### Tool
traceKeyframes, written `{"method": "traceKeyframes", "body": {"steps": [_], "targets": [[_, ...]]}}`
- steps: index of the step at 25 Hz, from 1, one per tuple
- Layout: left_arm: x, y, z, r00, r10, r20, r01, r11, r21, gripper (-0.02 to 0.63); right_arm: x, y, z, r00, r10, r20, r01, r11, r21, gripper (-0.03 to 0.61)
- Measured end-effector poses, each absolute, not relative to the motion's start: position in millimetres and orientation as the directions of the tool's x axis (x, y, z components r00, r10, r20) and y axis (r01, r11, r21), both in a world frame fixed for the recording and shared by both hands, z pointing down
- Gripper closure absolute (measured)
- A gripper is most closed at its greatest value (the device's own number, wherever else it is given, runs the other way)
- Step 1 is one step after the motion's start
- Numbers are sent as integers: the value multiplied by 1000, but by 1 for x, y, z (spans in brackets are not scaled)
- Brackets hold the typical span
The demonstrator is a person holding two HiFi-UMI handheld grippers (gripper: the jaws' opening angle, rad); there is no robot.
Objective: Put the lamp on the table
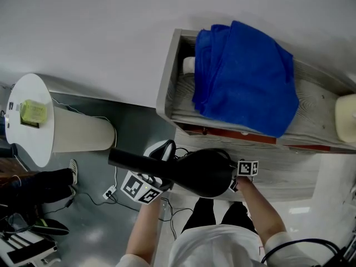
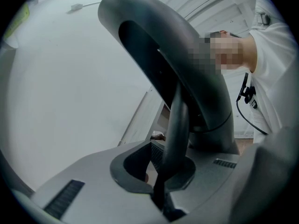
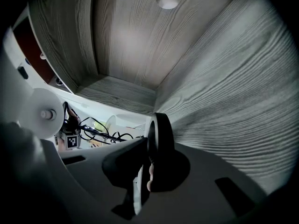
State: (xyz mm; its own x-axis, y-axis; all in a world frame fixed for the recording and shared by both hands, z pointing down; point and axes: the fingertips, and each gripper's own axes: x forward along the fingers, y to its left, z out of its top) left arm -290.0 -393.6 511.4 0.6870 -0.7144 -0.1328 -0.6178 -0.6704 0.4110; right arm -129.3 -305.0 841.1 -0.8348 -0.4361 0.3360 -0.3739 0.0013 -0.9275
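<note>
Head view: a wooden shelf unit (image 1: pixel 167 85) holds a bunched blue cloth (image 1: pixel 245 82) that half hides a white object (image 1: pixel 189 64). The black lamp (image 1: pixel 194 171) hangs in mid-air, away from the round white tabletop (image 1: pixel 33 88) — the left gripper (image 2: pixel 162 190) has its fingers clamped on the thin stem, the right gripper (image 3: pixel 148 171) on the round rim. A cream object (image 1: pixel 347 118) is cut off at the right edge.

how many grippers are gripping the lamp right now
2. The left gripper is shut on a thin black part of the lamp; the right gripper is shut on the edge of its round disc.
</note>
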Motion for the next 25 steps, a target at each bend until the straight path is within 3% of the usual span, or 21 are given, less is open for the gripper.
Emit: {"method": "traceKeyframes", "body": {"steps": [12,15,25], "targets": [[-277,-388,510,690,-713,-120,-629,-674,388,604,-124,-303,858,-805,-395,442,-477,-13,-879,552],[-278,-388,510,686,-717,-124,-632,-671,387,604,-117,-303,862,-789,-392,473,-508,-17,-861,457],[-270,-381,511,681,-725,-98,-650,-661,374,604,-78,-301,862,-691,-479,542,-597,-45,-801,449]]}}
